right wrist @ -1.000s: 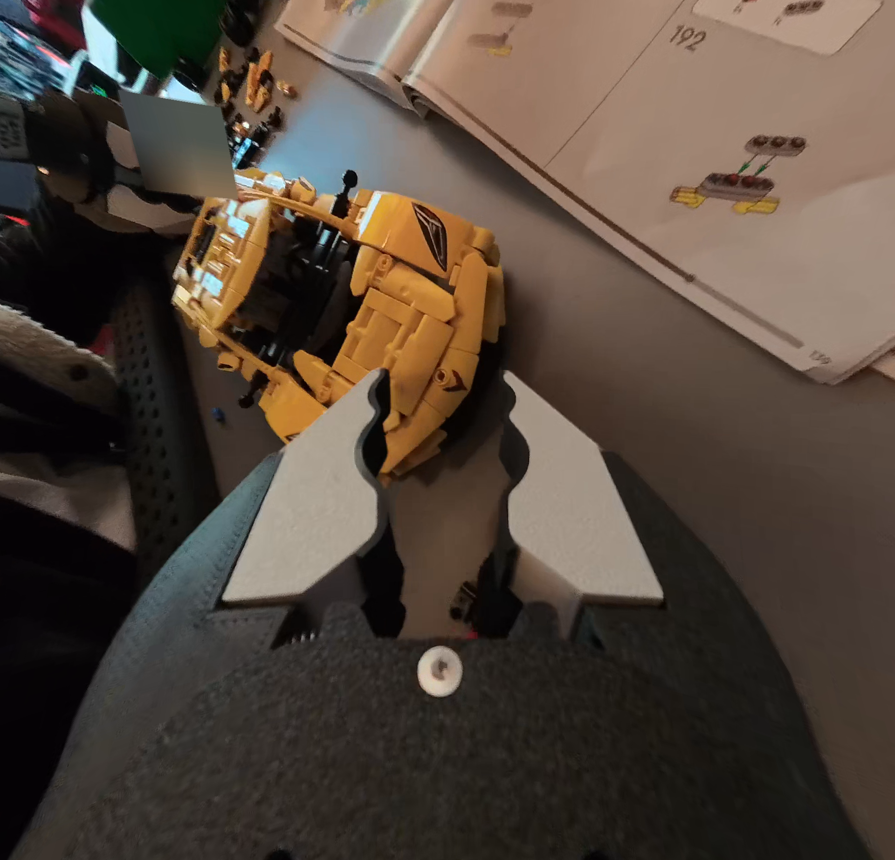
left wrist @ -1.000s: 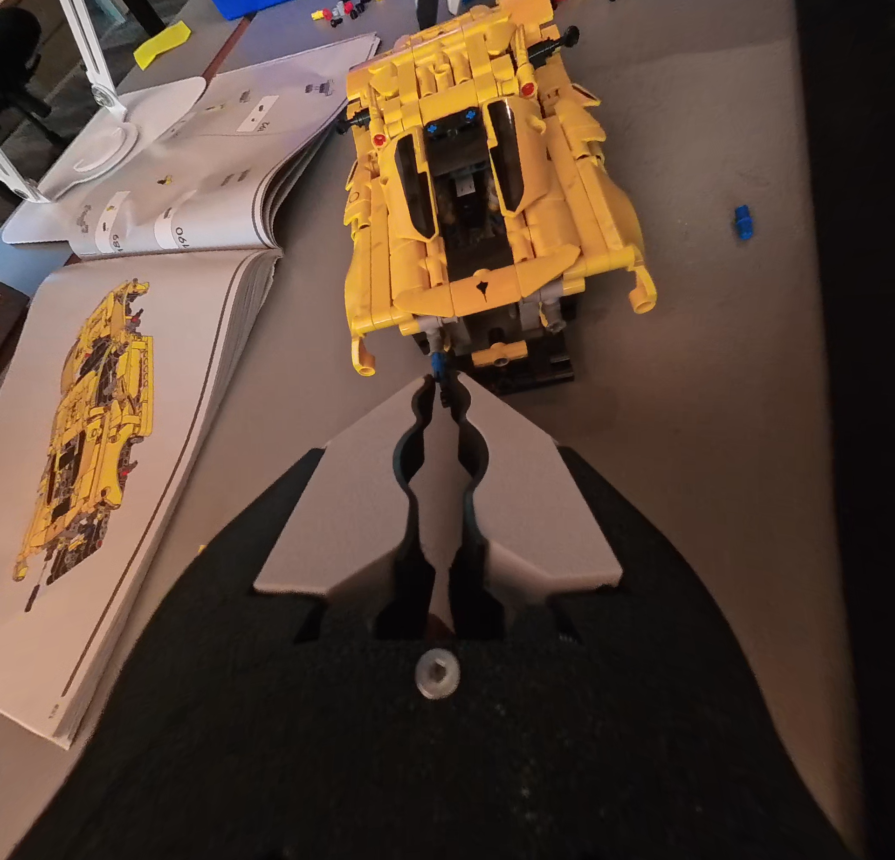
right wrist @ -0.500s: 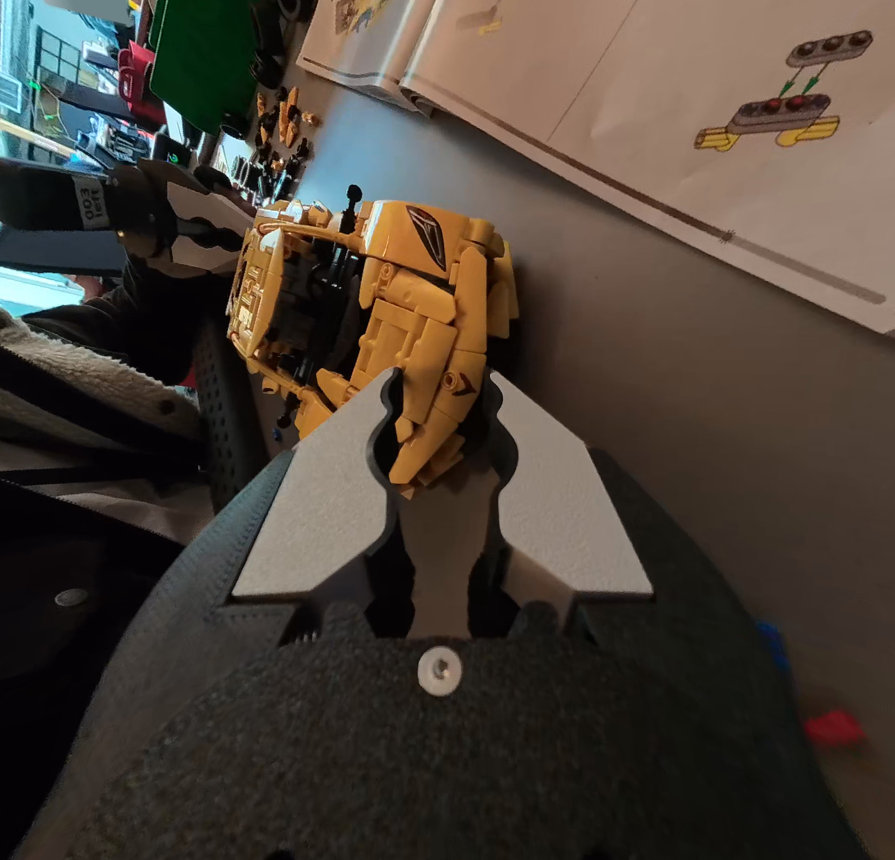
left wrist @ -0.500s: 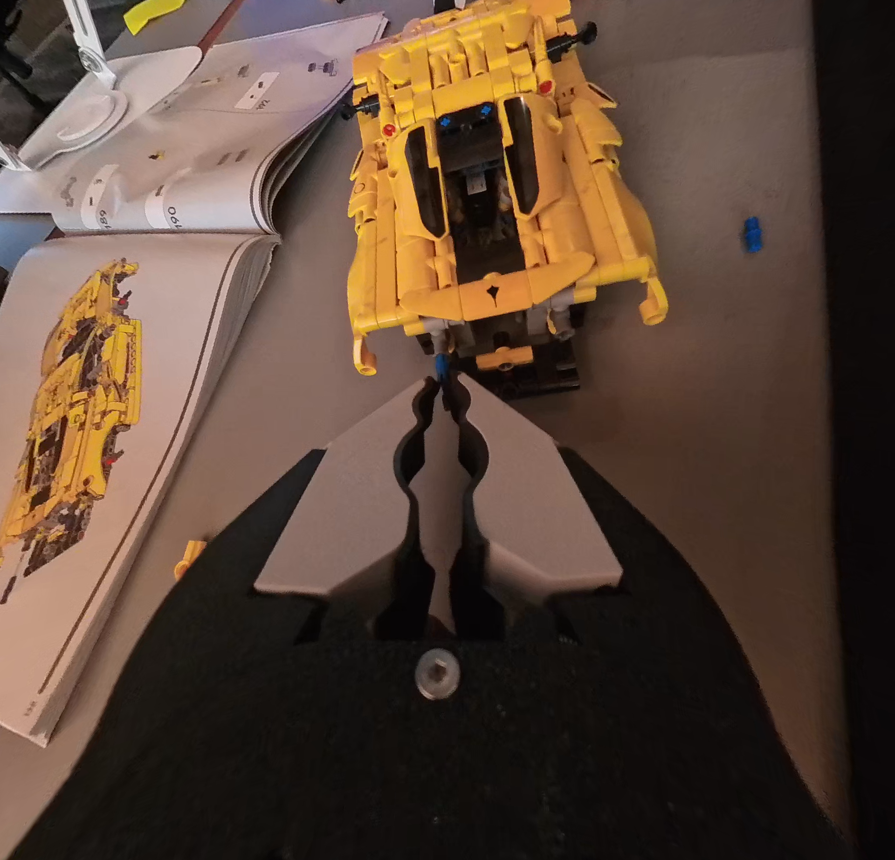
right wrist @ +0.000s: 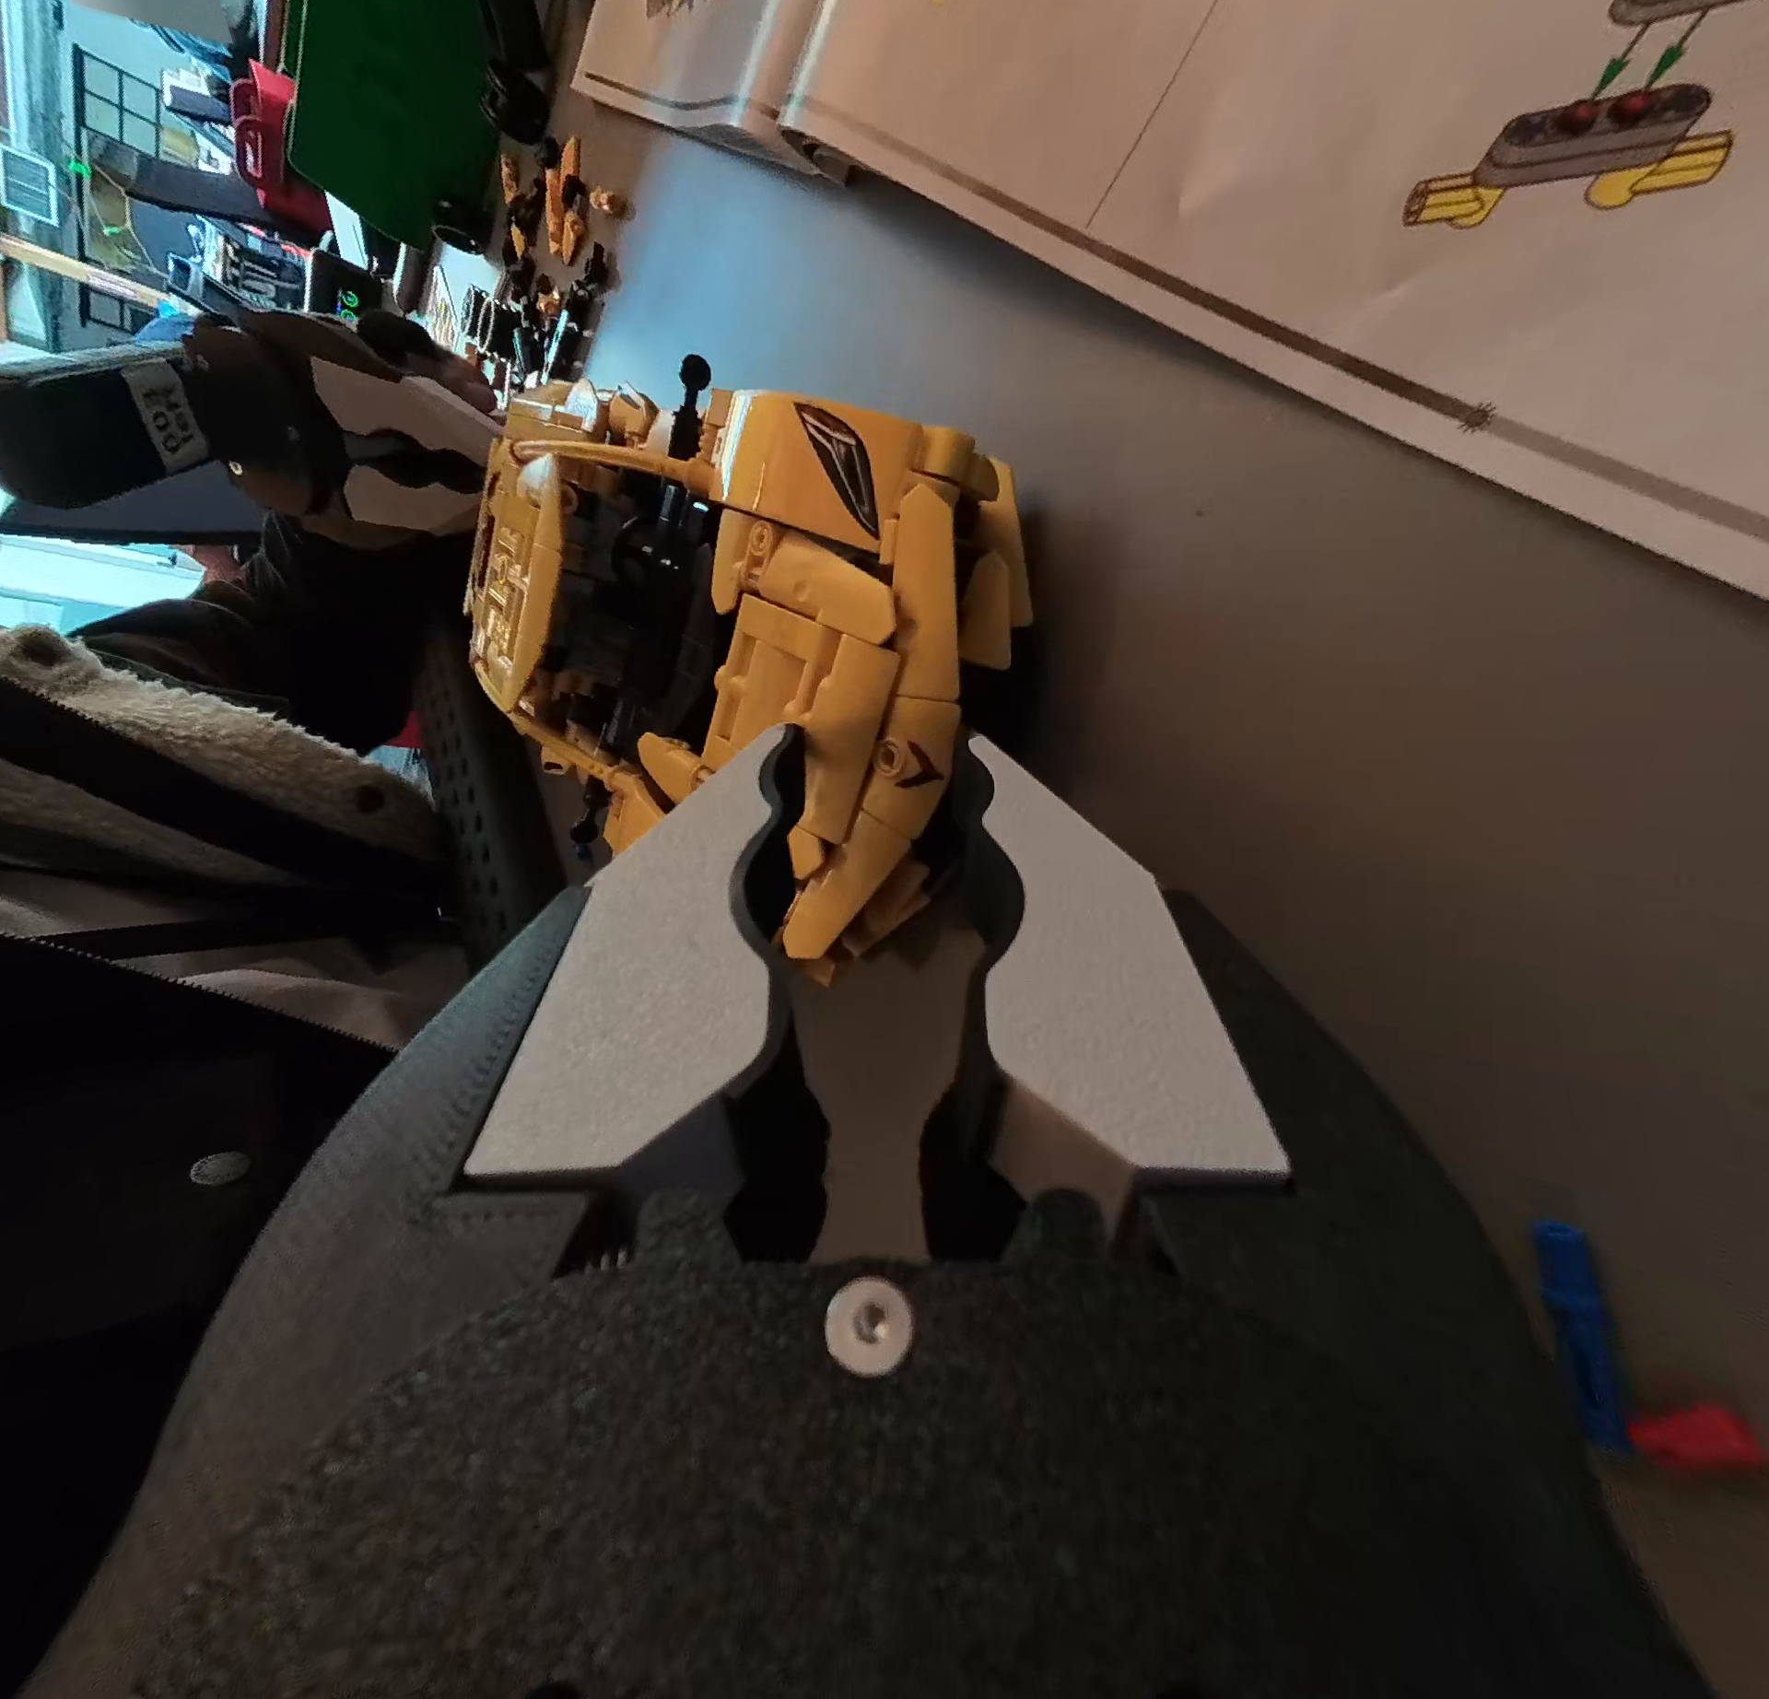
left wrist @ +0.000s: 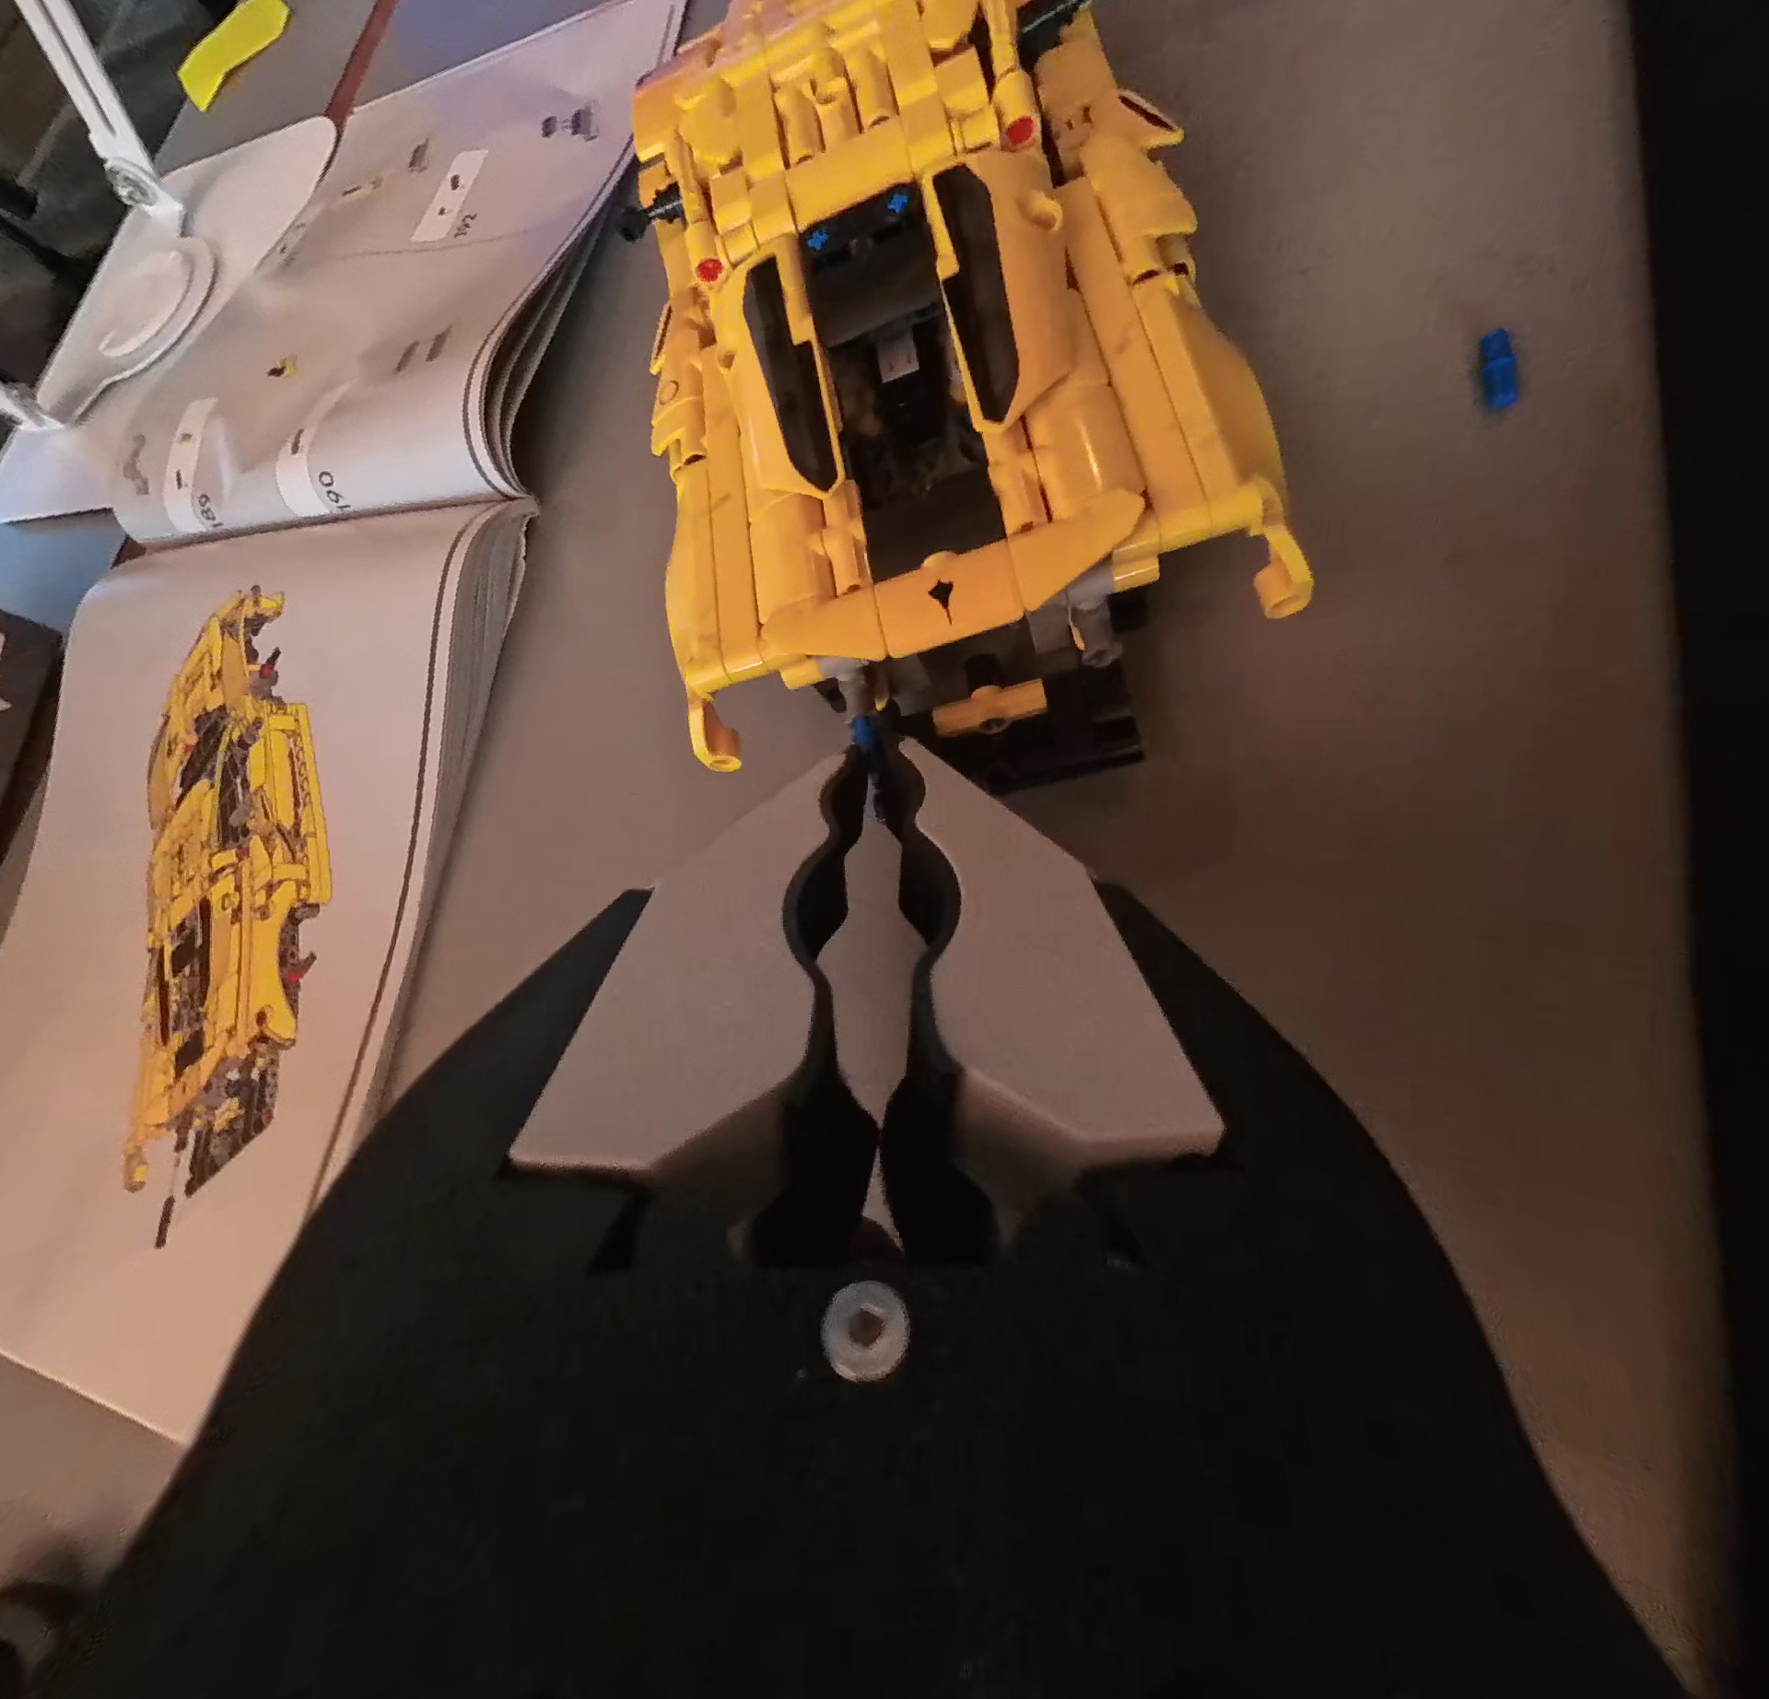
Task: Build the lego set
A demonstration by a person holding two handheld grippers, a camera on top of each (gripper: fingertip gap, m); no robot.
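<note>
- Across the grey table I am seeing everything laid out, and it is filling both wrist views.
- At 9 o'clock in the left wrist view the open instruction books are lying flat, one showing a picture of the yellow model.
- At 12 o'clock in that view the yellow lego car is sitting on the table, one end towards my left gripper; in the right wrist view it is appearing sideways.
- I am keeping my right gripper closed around a yellow body panel at the near end of the car, with the fingers pressing on either side of it.
- I am holding my left gripper nearly closed, pinching a small blue pin at the car's near end, just beside a yellow connector there.
- At 3 o'clock in the left wrist view a loose blue piece is lying well apart from the car.
</note>
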